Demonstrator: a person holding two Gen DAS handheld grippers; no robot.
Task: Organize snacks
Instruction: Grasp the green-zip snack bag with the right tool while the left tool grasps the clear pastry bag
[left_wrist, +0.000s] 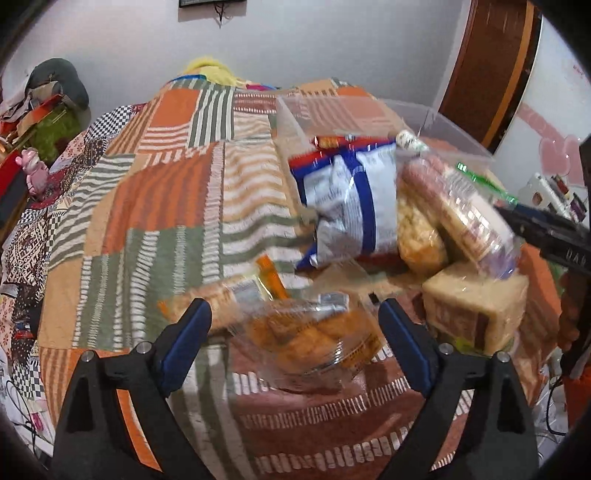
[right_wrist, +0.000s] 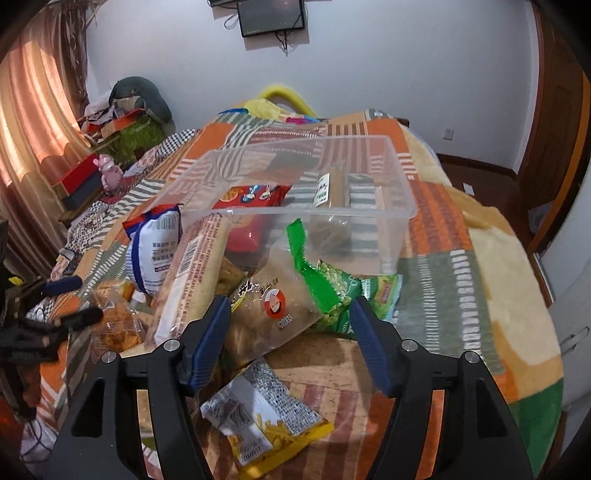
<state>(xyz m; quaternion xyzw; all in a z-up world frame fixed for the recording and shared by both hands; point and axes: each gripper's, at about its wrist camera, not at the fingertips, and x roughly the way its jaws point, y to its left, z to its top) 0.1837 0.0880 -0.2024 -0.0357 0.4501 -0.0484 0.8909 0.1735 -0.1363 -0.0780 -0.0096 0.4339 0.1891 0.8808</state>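
Hovering low over snack pile (right_wrist: 236, 280), left claw (left_wrist: 295, 325), right claw (right_wrist: 290, 325), both spread

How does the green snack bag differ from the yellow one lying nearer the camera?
The green bag leans against the clear plastic bin in the snack pile; the yellow bag lies flat and apart on the patchwork blanket. The green bag shows round green pieces; the yellow bag pictures thin yellow sticks under a grey-white patterned top. Both are outside the bin, ungripped.

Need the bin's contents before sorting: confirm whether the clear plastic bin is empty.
No: the clear plastic bin already holds a red snack packet and a brown packet.
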